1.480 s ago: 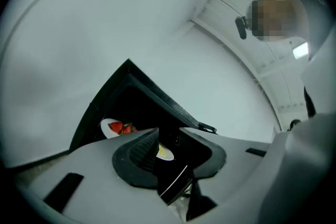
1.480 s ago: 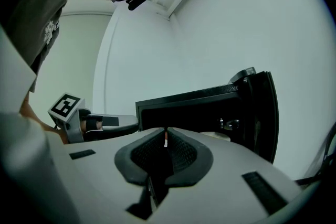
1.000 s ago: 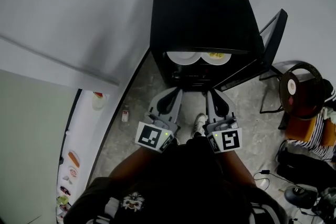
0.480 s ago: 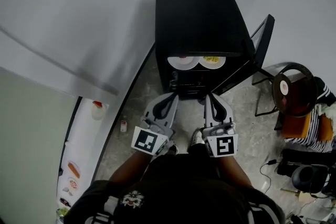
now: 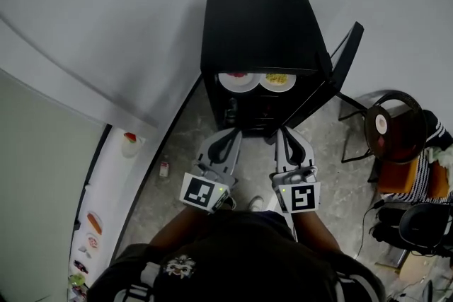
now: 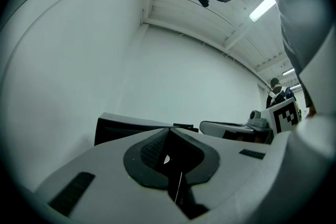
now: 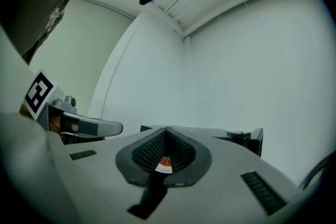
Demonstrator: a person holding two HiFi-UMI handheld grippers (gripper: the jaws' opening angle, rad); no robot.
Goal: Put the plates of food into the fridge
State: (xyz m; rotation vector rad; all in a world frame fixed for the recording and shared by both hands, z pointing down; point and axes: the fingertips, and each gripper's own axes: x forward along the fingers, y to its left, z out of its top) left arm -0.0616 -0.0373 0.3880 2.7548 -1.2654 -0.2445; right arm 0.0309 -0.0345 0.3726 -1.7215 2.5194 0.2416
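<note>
Currently, two hand-held grippers are being counted: the left hand-held gripper (image 5: 232,132) and the right hand-held gripper (image 5: 286,132), each one being carried with one marker cube at its back end. They are being held side by side in front of the person, and both are being pointed toward one black fridge (image 5: 258,28), whose single door (image 5: 345,56) is being kept open at the right side.

The jaws of the left hand-held gripper are being pressed together, and nothing is being pinched between them. The jaws of the right hand-held gripper are being pressed together in the same way, also with nothing in them.

Two plates are being kept inside the fridge, side by side on one upper shelf: one plate with red food (image 5: 236,80) at the left and one plate with yellow food (image 5: 277,80) at the right. Whether their rims are touching cannot be told. Both plates are lying ahead of the jaw tips and apart from them, the red one roughly before the left hand-held gripper and the yellow one before the right. In the right gripper view, a bit of the plate with red food is being seen through the notch behind the closed jaws, far beyond them.

One small bottle (image 5: 164,168) is being left on the floor (image 5: 187,125), to the left of the fridge.
</note>
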